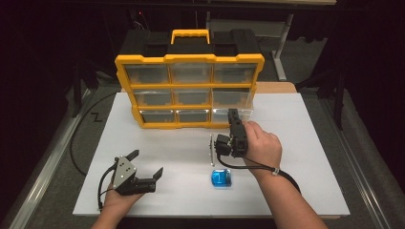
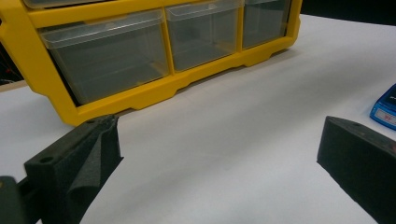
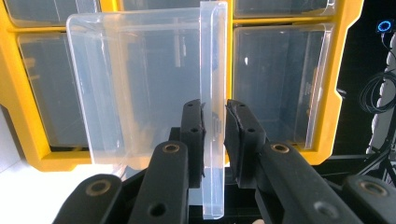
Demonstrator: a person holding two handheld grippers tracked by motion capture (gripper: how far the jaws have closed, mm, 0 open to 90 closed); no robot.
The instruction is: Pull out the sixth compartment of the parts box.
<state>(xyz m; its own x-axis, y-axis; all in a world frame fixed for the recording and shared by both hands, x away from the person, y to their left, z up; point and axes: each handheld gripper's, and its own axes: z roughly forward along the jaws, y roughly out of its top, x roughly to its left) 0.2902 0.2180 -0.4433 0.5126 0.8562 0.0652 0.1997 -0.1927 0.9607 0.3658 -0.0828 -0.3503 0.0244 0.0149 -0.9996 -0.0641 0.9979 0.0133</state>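
Worktop: white rectangular worktop, carrying everything below.
Organiser: yellow-framed plastic drawer cabinet with a black top and yellow handle, three rows of three clear drawers, standing at the far side of the worktop.
Drawer: clear plastic drawer from the bottom row at the cabinet's right end, drawn partway out of its slot; in the right gripper view it appears turned on its side, since the camera is rolled with the hand.
Right hand: person's right hand in front of the cabinet's lower right corner, holding the tongs level toward the drawer.
Right tongs: right tongs clenched on the front lip of the clear drawer, one pad on each face of the thin wall.
Left tongs: left tongs released, jaws spread wide with bare worktop between them, resting low at the near left, well apart from the cabinet.
Blue item: small blue rounded-square plastic object lying on the worktop near the right forearm, touched by neither tongs.
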